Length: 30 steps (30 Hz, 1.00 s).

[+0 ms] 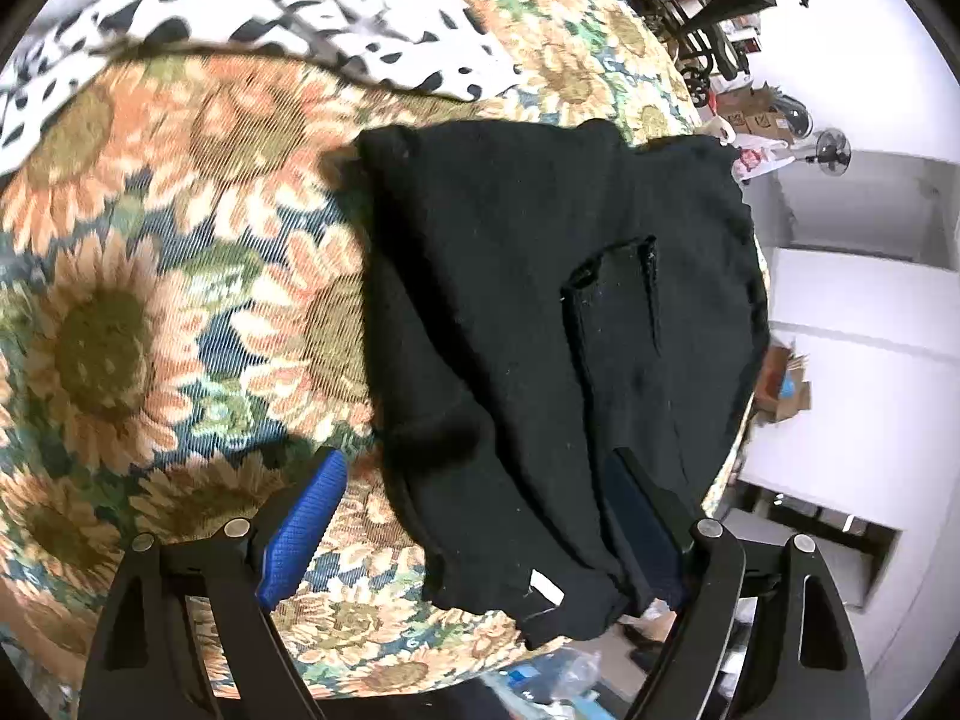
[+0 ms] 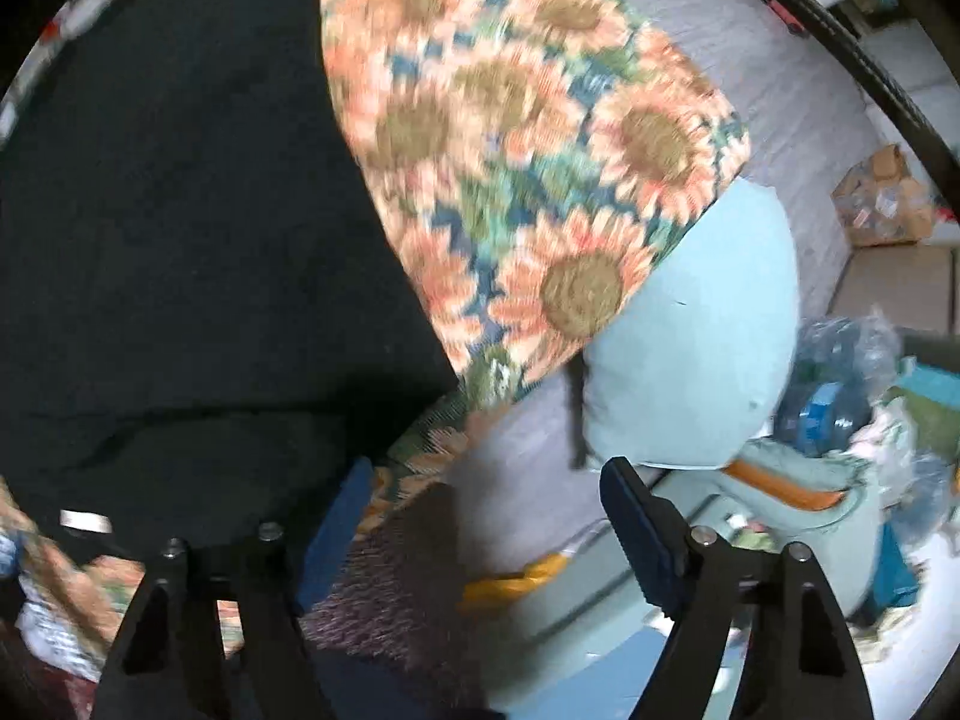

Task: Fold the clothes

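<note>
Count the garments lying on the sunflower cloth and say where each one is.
2. The black garment lies folded near the cloth's edge, in front of the left tool. The black-and-white spotted garment lies spread at the far side. More may lie outside both views.

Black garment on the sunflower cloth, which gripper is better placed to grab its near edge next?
Probably left: the left gripper is open over the black garment's hem. The right gripper is mostly off its edge.

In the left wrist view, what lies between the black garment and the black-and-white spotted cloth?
Only bare sunflower tablecloth separates the black garment from the spotted cloth; nothing else lies there in the left wrist view.
</note>
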Available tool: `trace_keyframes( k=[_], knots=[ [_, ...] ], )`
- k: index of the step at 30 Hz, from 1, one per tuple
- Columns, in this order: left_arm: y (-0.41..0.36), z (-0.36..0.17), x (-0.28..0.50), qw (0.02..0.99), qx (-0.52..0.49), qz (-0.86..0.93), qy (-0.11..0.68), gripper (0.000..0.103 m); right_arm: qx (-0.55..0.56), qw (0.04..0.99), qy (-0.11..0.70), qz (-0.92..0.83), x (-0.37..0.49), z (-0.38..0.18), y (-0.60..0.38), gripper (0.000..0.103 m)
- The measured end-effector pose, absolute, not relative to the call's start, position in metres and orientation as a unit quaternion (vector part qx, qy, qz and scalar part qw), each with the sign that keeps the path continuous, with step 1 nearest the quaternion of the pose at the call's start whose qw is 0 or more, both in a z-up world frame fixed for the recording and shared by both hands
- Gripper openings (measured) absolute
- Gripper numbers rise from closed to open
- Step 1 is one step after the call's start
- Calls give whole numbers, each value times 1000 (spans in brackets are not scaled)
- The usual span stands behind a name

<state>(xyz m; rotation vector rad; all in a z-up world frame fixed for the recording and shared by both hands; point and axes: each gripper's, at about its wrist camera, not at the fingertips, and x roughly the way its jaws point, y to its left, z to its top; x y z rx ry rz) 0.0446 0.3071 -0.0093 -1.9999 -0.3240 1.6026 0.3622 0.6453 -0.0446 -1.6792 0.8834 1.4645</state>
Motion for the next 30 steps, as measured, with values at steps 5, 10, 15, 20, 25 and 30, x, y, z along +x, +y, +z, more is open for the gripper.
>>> trace_keyframes(
  k=[5,10,15,20,25,30],
  knots=[
    [368,17,36,321,-718,614,-72,86,-570,315,401,644,342,-9,687,79],
    [446,33,26,307,-692,653,16,86,-573,304,363,669,285,-14,717,78],
    [482,32,47,342,-706,619,38,86,-596,271,372,658,303,-37,706,78],
    [509,10,113,437,-725,527,76,86,-612,252,413,626,350,-63,702,82],
    [525,5,170,496,-712,479,133,86,-606,258,468,589,400,-81,695,82],
    [558,30,221,560,-620,490,250,86,-550,294,501,601,439,-58,693,86]
  ],
)
